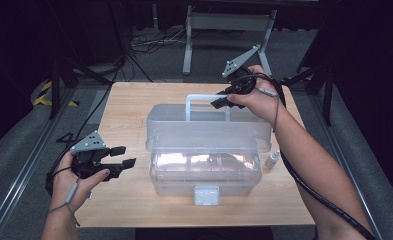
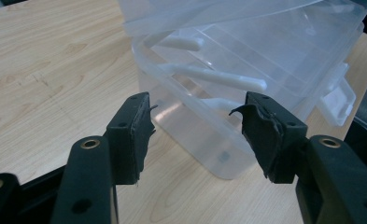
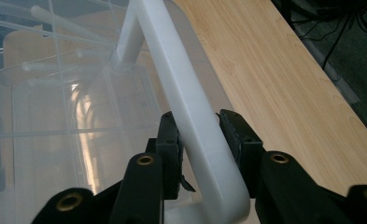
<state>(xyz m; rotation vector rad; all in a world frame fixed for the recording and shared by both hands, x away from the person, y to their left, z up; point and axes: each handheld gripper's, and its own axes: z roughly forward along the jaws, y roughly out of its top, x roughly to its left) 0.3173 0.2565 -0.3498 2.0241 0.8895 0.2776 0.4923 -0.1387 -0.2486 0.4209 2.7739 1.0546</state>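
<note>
A clear plastic storage box [image 1: 204, 181] with a white front latch [image 1: 206, 195] stands mid-table. Its clear lid [image 1: 209, 125] is raised off the base, hinged up toward the far side. My right gripper [image 1: 223, 101] is shut on the lid's white handle [image 1: 206, 97] at its right end. In the right gripper view the jaws press both sides of the handle [image 3: 181, 79], right gripper [image 3: 197, 135]. My left gripper [image 1: 125, 156] hovers open just left of the box, holding nothing. In the left gripper view the left gripper [image 2: 197, 116] faces the box [image 2: 246, 60] corner.
The wooden table [image 1: 129, 105] has bare room left of the box and behind it. A small white bottle [image 1: 272, 159] stands by the box's right side. Cables and metal frame legs lie on the floor beyond the table's far edge.
</note>
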